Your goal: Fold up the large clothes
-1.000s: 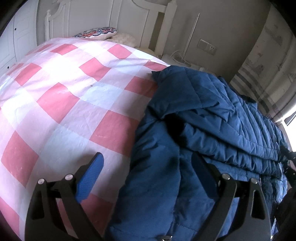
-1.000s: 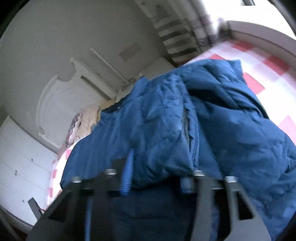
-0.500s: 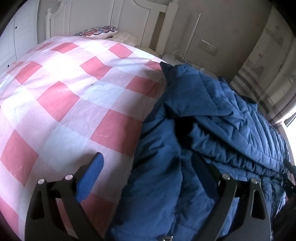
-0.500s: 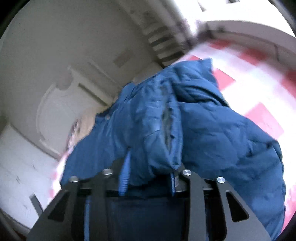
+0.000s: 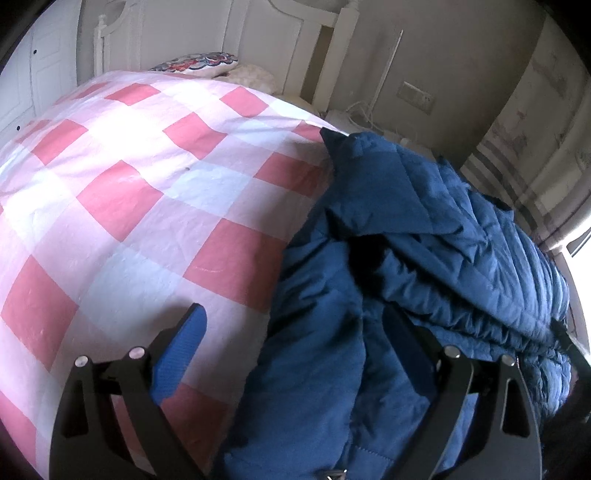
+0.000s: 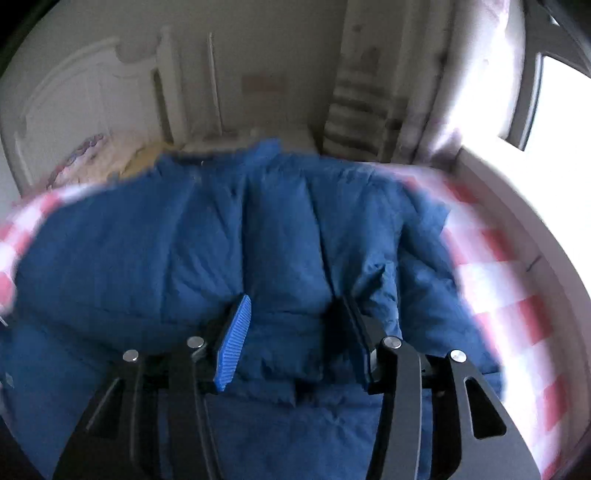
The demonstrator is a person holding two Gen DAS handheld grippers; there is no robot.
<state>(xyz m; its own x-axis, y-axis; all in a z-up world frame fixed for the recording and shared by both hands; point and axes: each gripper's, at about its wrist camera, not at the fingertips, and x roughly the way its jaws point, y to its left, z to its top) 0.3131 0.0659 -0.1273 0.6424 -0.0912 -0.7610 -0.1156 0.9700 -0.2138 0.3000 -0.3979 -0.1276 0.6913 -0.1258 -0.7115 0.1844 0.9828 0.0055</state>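
Note:
A dark blue quilted jacket (image 5: 424, 240) lies bunched on the right part of a bed with a pink and white checked cover (image 5: 147, 184). My left gripper (image 5: 293, 312) hangs open above the jacket's left edge, with its left finger over the cover and its right finger over the jacket. In the right wrist view the jacket (image 6: 280, 229) is spread across the bed. My right gripper (image 6: 294, 300) sits low over it with the jaws opening. Jacket fabric lies between the blue pads (image 6: 236, 332), and they do not pinch it.
A white headboard (image 5: 258, 29) and a patterned pillow (image 5: 199, 62) stand at the far end of the bed. A wall socket (image 5: 415, 96) and a striped curtain (image 5: 517, 147) are behind the jacket. A bright window (image 6: 554, 92) is on the right. Checked cover (image 6: 517, 295) shows right of the jacket.
My right gripper has rolled level and swung over the jacket. The fold it held up has dropped flat and its jaws have widened. The left gripper has stayed put.

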